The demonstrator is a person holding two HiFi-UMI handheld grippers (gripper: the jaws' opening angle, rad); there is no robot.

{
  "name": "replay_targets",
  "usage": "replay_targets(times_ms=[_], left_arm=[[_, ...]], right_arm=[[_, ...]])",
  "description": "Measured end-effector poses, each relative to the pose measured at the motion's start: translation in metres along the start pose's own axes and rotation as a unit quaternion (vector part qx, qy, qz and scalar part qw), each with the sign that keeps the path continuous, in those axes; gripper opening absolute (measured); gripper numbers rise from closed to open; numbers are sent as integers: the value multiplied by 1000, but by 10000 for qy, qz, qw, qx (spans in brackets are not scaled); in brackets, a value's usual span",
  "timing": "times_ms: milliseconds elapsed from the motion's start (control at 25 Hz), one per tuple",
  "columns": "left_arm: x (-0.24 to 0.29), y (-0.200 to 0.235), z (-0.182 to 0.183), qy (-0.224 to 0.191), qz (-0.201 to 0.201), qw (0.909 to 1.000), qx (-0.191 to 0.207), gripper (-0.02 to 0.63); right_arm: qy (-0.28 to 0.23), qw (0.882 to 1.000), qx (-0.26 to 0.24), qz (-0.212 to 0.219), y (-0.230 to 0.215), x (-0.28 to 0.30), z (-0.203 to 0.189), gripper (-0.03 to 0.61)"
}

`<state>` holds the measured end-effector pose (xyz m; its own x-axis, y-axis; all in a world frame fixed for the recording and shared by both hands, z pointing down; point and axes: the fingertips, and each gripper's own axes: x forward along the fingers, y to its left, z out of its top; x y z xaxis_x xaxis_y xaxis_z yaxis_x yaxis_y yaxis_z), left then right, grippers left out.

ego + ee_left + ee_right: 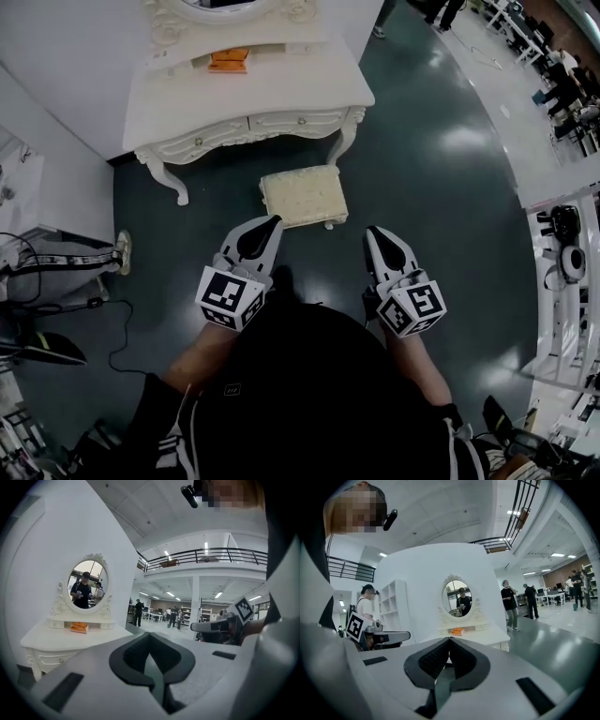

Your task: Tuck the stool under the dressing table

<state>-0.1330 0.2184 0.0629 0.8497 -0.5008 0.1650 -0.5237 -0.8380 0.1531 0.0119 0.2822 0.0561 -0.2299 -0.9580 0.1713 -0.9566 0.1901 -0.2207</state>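
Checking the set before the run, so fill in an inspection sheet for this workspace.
Surface: glossy dark green floor.
Job's things: cream cushioned square stool stands in front of white carved dressing table, not tucked under.
Clutter: flat orange item on the table's back shelf.
Grippers: left gripper and right gripper, jaws shut, empty, short of the stool.
Cables: black cable on floor at left.
Surroundings: white shelving at right; people beyond.
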Motion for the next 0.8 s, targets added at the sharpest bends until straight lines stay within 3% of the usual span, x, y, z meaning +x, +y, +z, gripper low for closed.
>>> replay_targets(times_ms=[240,560,800], left_arm=[[36,46,15,50,-33,10000,57,5],[76,82,7,105,341,9987,-352,5],[116,93,8,240,738,9962,-392,5]], right_arm=[[177,9998,-46,119,-20,63,14,15],[608,9969,-59,491,-52,121,5,15],[923,9916,3,910,-93,158,-3,15]])
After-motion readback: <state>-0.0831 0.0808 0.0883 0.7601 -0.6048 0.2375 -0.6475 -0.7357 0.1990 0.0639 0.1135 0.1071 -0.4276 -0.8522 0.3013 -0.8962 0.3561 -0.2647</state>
